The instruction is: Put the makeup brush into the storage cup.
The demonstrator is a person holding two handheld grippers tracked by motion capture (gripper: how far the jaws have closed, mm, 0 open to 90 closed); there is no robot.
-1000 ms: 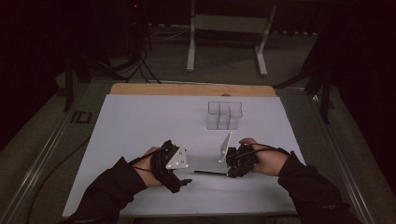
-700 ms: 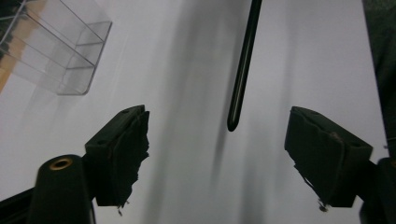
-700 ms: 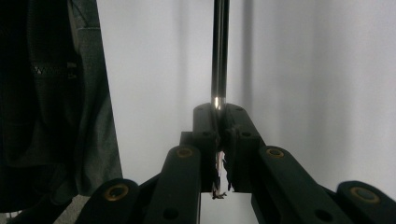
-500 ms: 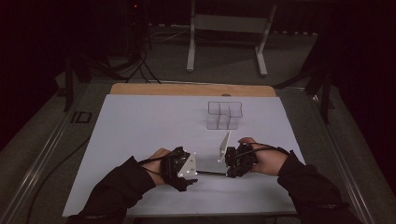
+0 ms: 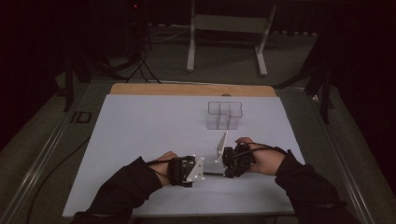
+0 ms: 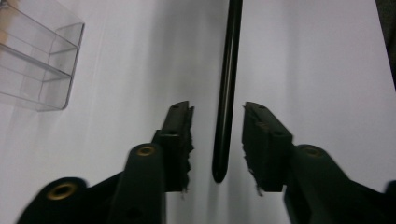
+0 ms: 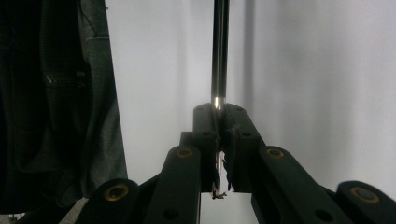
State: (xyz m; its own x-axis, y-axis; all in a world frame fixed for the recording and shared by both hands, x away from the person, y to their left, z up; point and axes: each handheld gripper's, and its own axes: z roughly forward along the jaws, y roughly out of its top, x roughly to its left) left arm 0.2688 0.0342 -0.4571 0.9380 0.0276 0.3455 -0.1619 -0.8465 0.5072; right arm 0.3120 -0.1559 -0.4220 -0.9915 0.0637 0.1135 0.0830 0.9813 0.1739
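Observation:
A thin black rod (image 5: 213,174) lies level just above the white table top, between my two hands. My right gripper (image 5: 225,174) is shut on one end of it; in the right gripper view the rod (image 7: 219,46) runs straight out from the pinched jaws (image 7: 219,114). My left gripper (image 5: 203,174) faces it from the left. Its jaws have just been closing and stand either side of the rod's rounded end (image 6: 224,116), with a gap on each side of my left gripper (image 6: 217,108), so the pads do not press on it.
A clear plastic compartment box (image 5: 223,115) stands on the white sheet (image 5: 140,135) behind my right hand, and sits at upper left in the left gripper view (image 6: 37,65). A dark sleeve (image 7: 60,93) is at left. A metal stand (image 5: 229,23) rises beyond the table.
My left hand has moved right toward the right gripper, and its jaws now straddle the rod's free end and have narrowed. The right hand has kept still.

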